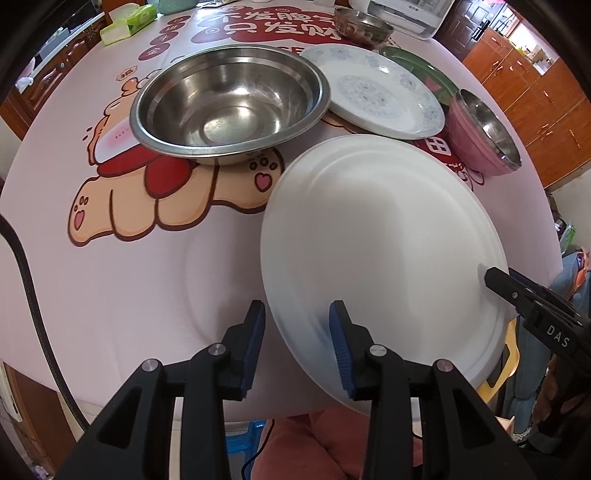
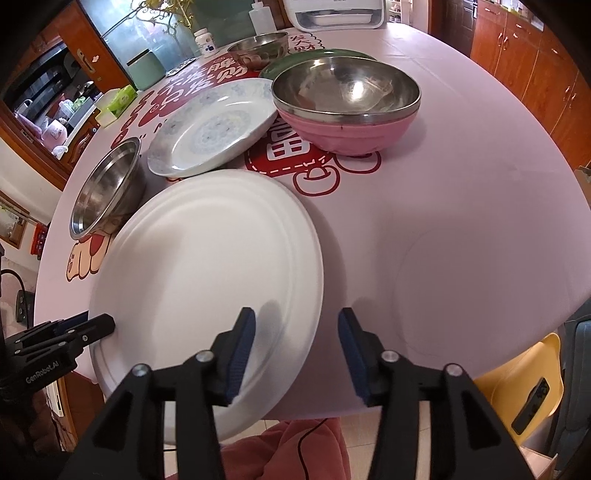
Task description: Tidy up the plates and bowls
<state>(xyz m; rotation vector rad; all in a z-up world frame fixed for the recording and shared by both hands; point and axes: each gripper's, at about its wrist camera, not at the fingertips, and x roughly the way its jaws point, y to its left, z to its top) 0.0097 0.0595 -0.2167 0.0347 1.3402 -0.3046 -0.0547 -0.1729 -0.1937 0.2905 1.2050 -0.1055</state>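
Observation:
A large plain white plate [image 1: 380, 236] [image 2: 207, 266] hangs tilted over the table's near edge. My left gripper [image 1: 297, 343] is open, its jaws astride the plate's left rim. My right gripper [image 2: 295, 350] is open, its jaws astride the plate's right rim; it also shows in the left wrist view [image 1: 517, 291]. Farther on stand a big steel bowl [image 1: 229, 99] [image 2: 107, 188], a blue-patterned white plate [image 1: 380, 88] [image 2: 214, 129], a green plate [image 1: 424, 70] [image 2: 317, 55], a pink-sided steel bowl [image 1: 484, 129] [image 2: 347, 99] and a small steel bowl [image 1: 362, 22] [image 2: 262, 44].
The round table [image 1: 129, 280] [image 2: 461, 221] has a pink cloth with red cartoon prints. A tissue box [image 1: 125, 22] [image 2: 118, 99], a green canister [image 2: 146, 68], bottles and a white appliance [image 2: 336, 13] stand at the far side. A yellow chair [image 2: 517, 384] is at the right.

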